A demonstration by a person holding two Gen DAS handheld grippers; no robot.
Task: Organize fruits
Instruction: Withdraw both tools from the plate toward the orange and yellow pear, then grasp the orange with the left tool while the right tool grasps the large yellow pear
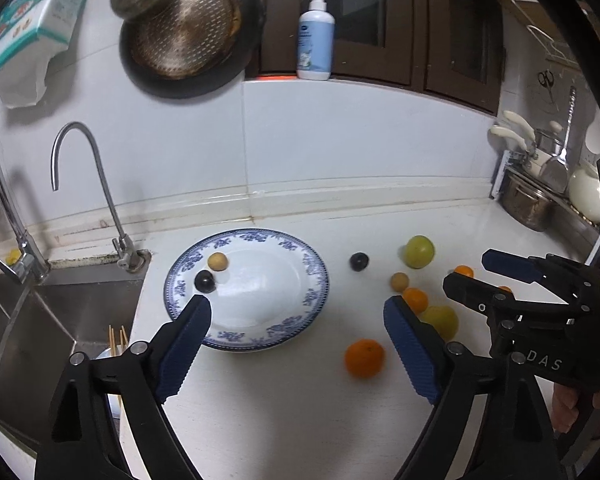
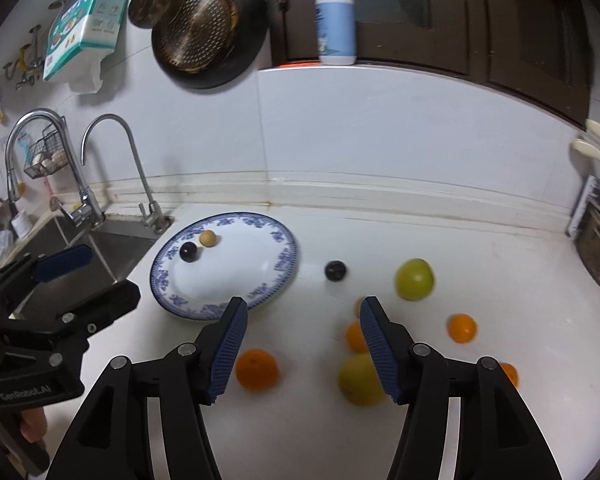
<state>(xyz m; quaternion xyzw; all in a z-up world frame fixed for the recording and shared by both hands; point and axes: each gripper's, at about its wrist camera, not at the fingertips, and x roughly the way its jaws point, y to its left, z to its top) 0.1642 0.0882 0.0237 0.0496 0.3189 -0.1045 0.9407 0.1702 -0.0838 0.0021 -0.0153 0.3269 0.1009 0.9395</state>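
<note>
A blue-rimmed white plate (image 1: 300,252) (image 2: 276,240) lies on the white counter and holds a dark plum (image 1: 204,281) (image 2: 188,251) and a small tan fruit (image 1: 217,261) (image 2: 208,238). To its right on the counter lie another dark plum (image 1: 359,261) (image 2: 335,270), a tan fruit (image 1: 399,281), two green fruits (image 1: 419,251) (image 2: 414,279) (image 2: 358,380) and several oranges (image 1: 364,358) (image 2: 257,369). My left gripper (image 1: 296,312) (image 2: 84,276) is open and empty over the plate's front. My right gripper (image 2: 303,312) (image 1: 466,270) is open and empty above the loose fruit.
A steel sink (image 1: 60,312) with two taps (image 1: 100,184) lies left of the plate. Pots and utensils (image 1: 540,184) stand at the far right. A soap bottle (image 1: 315,36) stands on the ledge; pans (image 1: 188,28) hang on the wall.
</note>
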